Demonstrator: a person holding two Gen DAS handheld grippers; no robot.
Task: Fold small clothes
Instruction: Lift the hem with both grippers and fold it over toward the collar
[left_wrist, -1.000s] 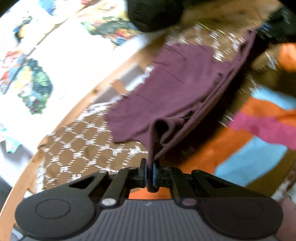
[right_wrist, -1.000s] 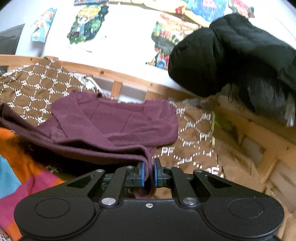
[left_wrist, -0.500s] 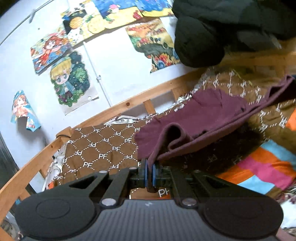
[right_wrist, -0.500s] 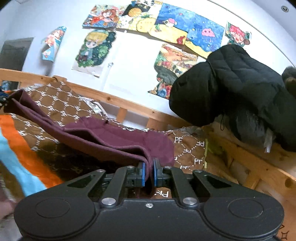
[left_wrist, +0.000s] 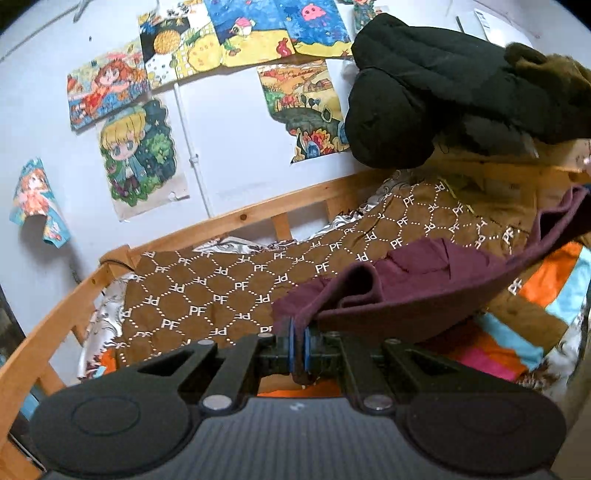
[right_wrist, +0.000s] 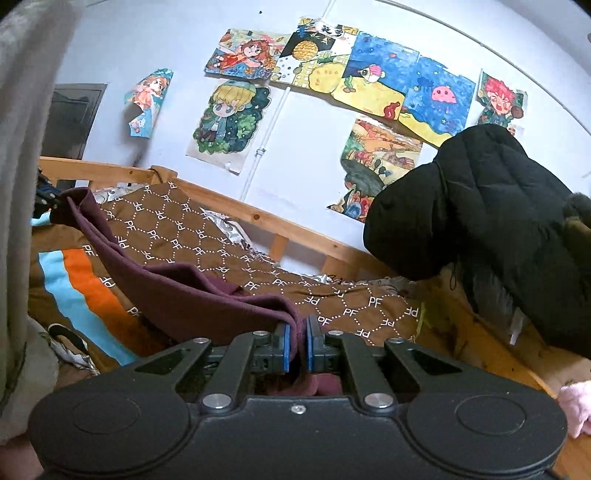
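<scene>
"PF" is printed in white, repeated inside dotted hexagons, across the brown blanket on the bed. A maroon garment is stretched above that blanket between the two grippers. One edge is pinched between the closed blue pads of the left gripper; the opposite edge is clamped in the narrow jaws of the right gripper.

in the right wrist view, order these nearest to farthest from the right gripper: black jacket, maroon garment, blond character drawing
1. maroon garment, pinched in the right gripper, trailing left
2. black jacket, right, on the bed's far side
3. blond character drawing, on the wall, upper left
</scene>
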